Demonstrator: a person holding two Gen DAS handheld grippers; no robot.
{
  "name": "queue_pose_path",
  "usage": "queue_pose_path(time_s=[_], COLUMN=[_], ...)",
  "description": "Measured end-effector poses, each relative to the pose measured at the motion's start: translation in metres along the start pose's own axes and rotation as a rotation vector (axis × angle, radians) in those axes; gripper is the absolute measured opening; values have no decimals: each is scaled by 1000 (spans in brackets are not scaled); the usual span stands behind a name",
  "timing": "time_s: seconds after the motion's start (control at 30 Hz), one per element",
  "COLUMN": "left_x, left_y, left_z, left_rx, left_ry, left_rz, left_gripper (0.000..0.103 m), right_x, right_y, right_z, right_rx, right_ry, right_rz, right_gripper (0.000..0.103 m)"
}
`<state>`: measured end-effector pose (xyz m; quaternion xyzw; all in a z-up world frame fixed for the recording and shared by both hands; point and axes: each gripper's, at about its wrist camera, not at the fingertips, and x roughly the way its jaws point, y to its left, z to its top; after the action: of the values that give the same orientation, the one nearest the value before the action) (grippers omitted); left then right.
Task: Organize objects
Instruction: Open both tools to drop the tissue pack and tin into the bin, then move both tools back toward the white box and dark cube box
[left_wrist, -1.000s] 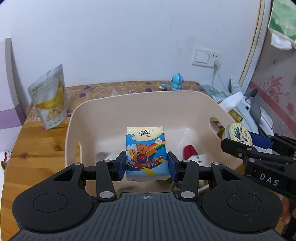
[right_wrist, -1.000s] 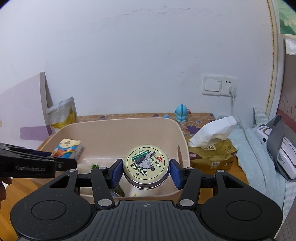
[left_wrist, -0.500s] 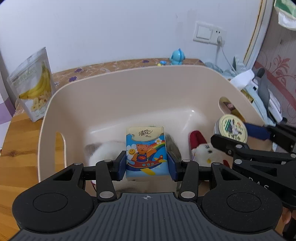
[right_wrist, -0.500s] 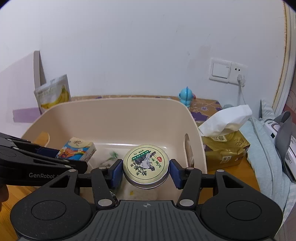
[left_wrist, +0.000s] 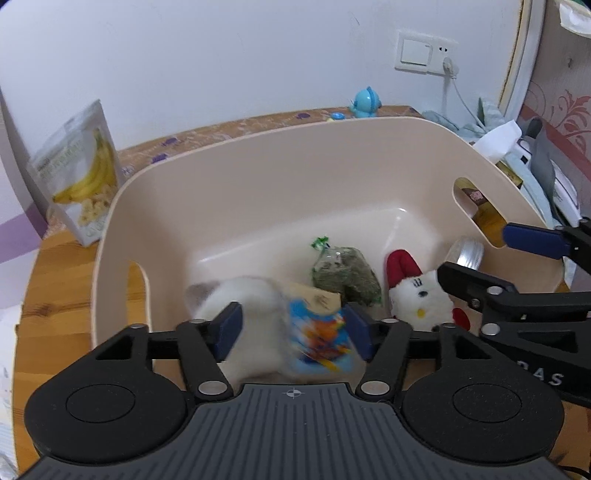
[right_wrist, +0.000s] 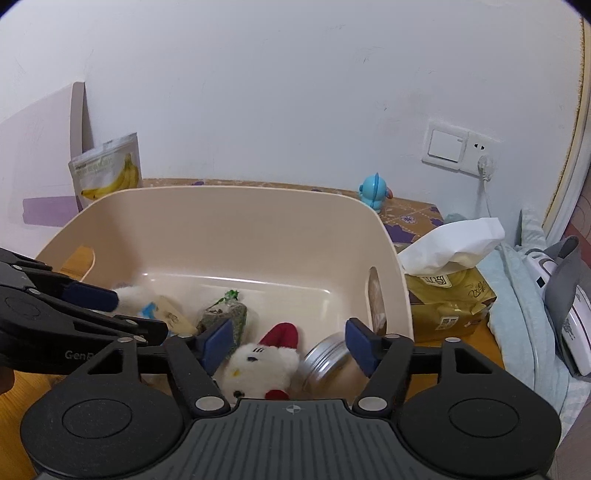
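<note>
Both grippers hang over the beige bin (left_wrist: 258, 177), and both have just been opening their jaws.

In the left wrist view the left gripper (left_wrist: 293, 328) stands with its blue pads spread. The tissue pack (left_wrist: 319, 341) sits between them, blurred and tilted, close against the right-hand pad but free of the other; whether that pad touches it cannot be told. Behind the pack in the bin lies a white furry thing (left_wrist: 240, 295), also blurred, and just past it a green herb bag (left_wrist: 345, 275). A white plush toy with a red hat (left_wrist: 413, 291) lies right of the bag. Only the silver edge of the tin (left_wrist: 467, 253) shows here, by the bin's right wall, behind the right gripper's fingers.

The right wrist view gives the tin (right_wrist: 327, 360) more fully: it lies on its side on the bin floor, near the right wall, just inside the right-hand pad of the right gripper (right_wrist: 291, 345), whose jaws stand wide with nothing clamped. The toy (right_wrist: 264, 363) lies between those pads too, lower down. The tissue pack (right_wrist: 162, 314) is mostly hidden here behind the left gripper's fingers (right_wrist: 92, 295).

Outside the bin, a banana chip bag (left_wrist: 79, 177) stands at its left, and a blue figurine (right_wrist: 375, 192) behind its far right corner. Only the right view shows the gold tissue box (right_wrist: 448, 295) fully, just beside the bin's right wall.
</note>
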<state>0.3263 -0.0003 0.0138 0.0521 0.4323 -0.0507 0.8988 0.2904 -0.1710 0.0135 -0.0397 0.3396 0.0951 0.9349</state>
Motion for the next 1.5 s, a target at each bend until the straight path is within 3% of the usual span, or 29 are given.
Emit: queue_pose_path(time_s=[0.23, 0.93, 1.5], left_x=[-20, -84, -107], left_y=[1, 4, -3], left_z=[4, -15, -62], left_rx=[5, -19, -23], left_ry=[-48, -158, -147], left_rz=[14, 51, 64], left_gripper=[77, 82, 83], right_x=[-15, -72, -104], right_y=[-7, -16, -31], right_z=[0, -15, -57], right_rx=[33, 41, 28], right_ry=[-29, -106, -69], right_rz=[3, 8, -4], right_gripper=[87, 96, 99])
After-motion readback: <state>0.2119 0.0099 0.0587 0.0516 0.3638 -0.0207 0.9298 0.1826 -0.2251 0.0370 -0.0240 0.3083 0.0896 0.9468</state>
